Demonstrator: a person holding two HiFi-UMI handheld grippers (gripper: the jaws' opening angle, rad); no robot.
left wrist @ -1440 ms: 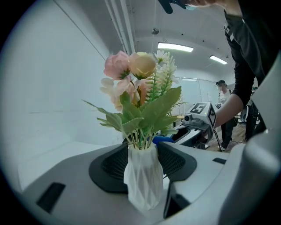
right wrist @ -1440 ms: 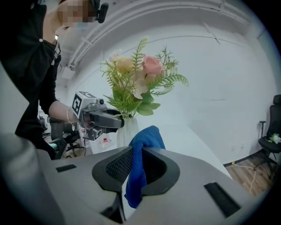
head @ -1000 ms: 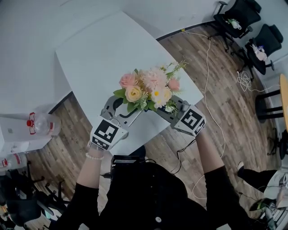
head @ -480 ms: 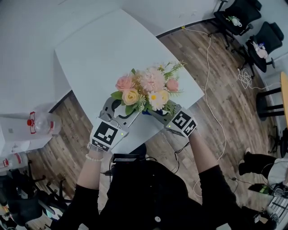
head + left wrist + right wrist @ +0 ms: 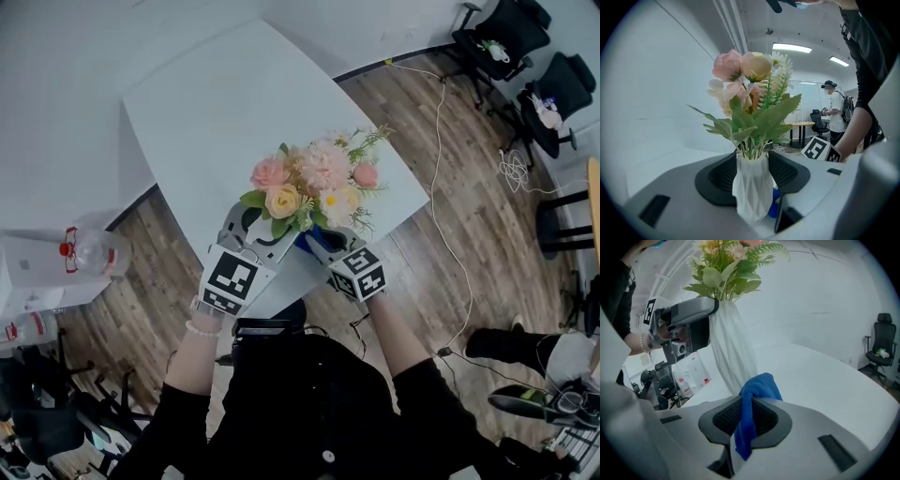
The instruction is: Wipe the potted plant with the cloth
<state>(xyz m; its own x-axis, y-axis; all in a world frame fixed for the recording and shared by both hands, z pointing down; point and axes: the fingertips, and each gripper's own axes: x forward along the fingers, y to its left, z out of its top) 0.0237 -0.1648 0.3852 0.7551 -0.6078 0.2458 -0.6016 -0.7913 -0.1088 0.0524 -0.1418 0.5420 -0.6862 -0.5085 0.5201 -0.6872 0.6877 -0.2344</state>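
Observation:
A bunch of pink, yellow and white artificial flowers (image 5: 314,183) stands in a white faceted vase (image 5: 751,190) near the front edge of the white table (image 5: 216,103). My left gripper (image 5: 251,230) is shut on the vase, its jaws pressing both sides of the vase (image 5: 731,345). My right gripper (image 5: 317,246) is shut on a blue cloth (image 5: 752,404), which it holds against the vase's lower part. The blue cloth (image 5: 774,206) peeks out beside the vase base in the left gripper view. In the head view the flowers hide the vase.
A cable (image 5: 433,141) runs over the wooden floor right of the table. Black office chairs (image 5: 525,56) stand at the far right. A clear bottle with a red cap (image 5: 84,255) sits on a low unit at the left. A person (image 5: 839,117) stands in the background.
My right gripper has moved left and in towards the vase, bringing the blue cloth up to its base. The left gripper and flowers have shifted only slightly.

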